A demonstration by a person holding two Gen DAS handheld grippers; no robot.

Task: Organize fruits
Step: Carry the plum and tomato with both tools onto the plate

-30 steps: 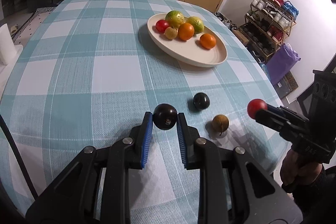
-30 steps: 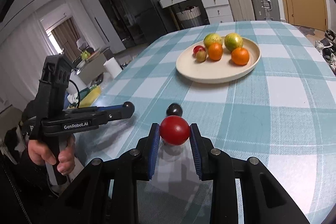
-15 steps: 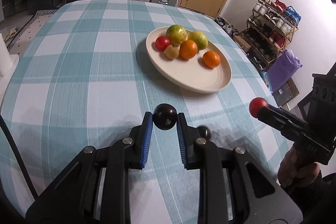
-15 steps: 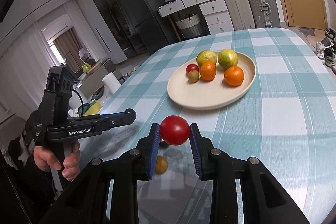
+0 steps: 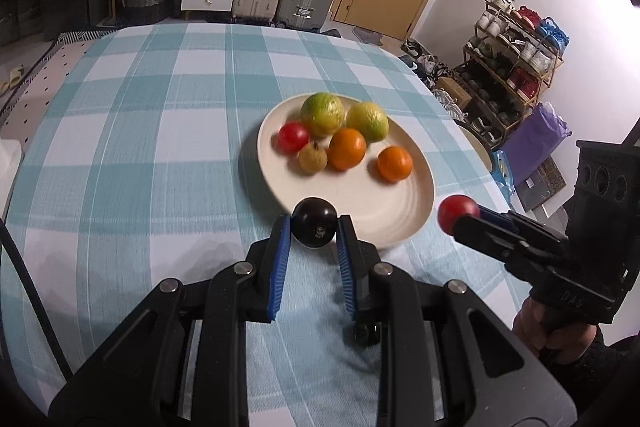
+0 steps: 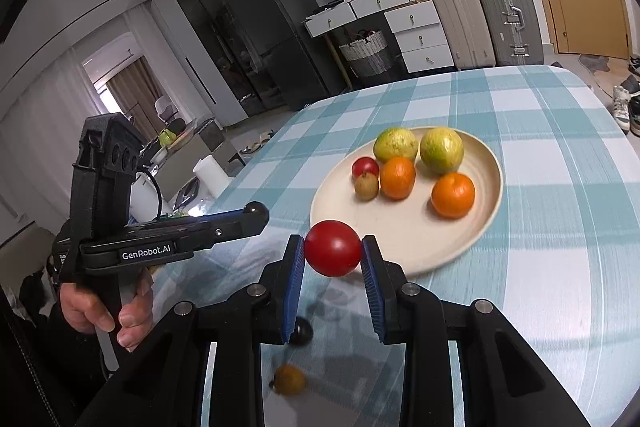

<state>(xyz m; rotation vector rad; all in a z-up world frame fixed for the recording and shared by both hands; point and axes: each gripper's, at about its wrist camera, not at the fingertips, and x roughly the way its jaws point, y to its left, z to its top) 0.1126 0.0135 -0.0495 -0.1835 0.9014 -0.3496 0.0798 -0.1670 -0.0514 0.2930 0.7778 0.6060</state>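
While the left hand-held gripper (image 5: 314,231) is clamped on a dark fruit (image 5: 314,223) at the plate's (image 5: 400,223) near rim, the right hand-held gripper (image 6: 333,254) clamps a red tomato (image 6: 333,247) just beside that rim.

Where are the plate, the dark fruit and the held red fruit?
Plate (image 5: 376,215): left wrist view, bare near part.
Dark fruit (image 5: 314,222): left wrist view, its middle.
Red fruit (image 6: 333,248): right wrist view, its middle.

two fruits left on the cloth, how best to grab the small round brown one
Grip the small round brown fruit across its widest middle, coming down from above. It is nearly spherical and lies free on the checked tablecloth, apart from the small dark round fruit; keep pads off its stem nub.
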